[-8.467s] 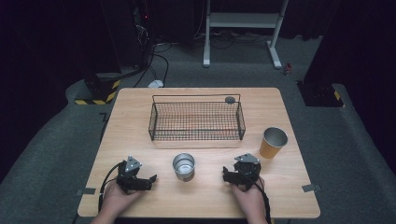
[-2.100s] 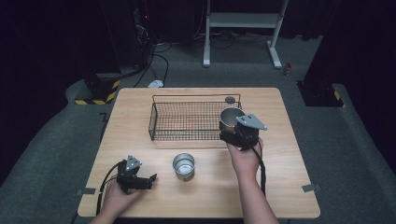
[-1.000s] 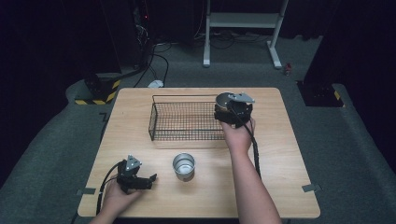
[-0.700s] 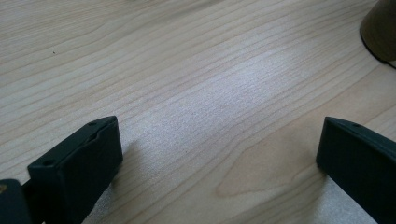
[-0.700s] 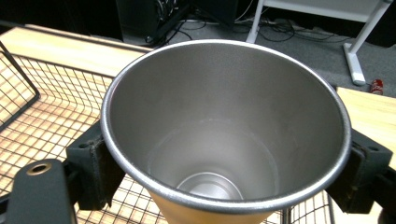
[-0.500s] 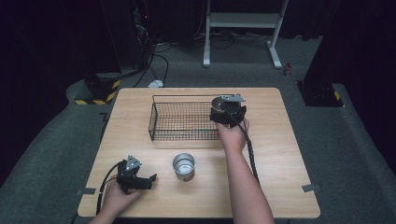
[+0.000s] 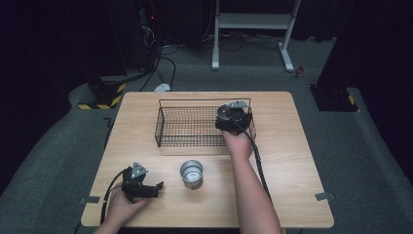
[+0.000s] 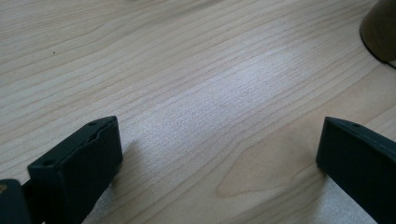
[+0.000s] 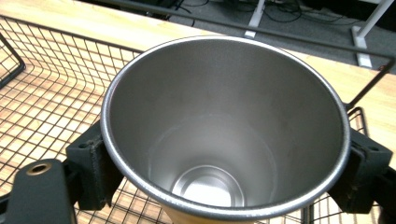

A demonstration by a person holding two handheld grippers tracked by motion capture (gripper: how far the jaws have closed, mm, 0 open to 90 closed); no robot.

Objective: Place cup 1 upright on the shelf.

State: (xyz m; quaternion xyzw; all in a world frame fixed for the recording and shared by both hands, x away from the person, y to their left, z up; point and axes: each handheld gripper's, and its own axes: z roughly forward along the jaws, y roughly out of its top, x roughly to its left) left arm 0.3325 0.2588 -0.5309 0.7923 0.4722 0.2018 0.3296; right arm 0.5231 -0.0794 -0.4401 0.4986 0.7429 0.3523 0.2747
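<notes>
Overhead, the high view places the right gripper (image 7: 233,117) above the right end of the wire basket (image 7: 187,127), which stands at the back centre of the counter (image 7: 292,161), with the forearm reaching forward to it. The right gripper view adds the detail: its jaws are closed on the outer wall of a steel-lined cup (image 9: 226,126), one jaw at each side just under the rim, the cup upright with its open mouth toward the camera and the basket mesh beneath and behind it. Whether the cup touches the basket floor cannot be told. In the high view the left gripper (image 7: 146,187) rests near the counter's front left, well apart from the basket; a second metal cup (image 7: 191,173) stands just to its right. The left gripper view shows its jaws spread wide over bare wood, gripping nothing, with a brown rounded object (image 8: 380,29) at the upper right edge
</notes>
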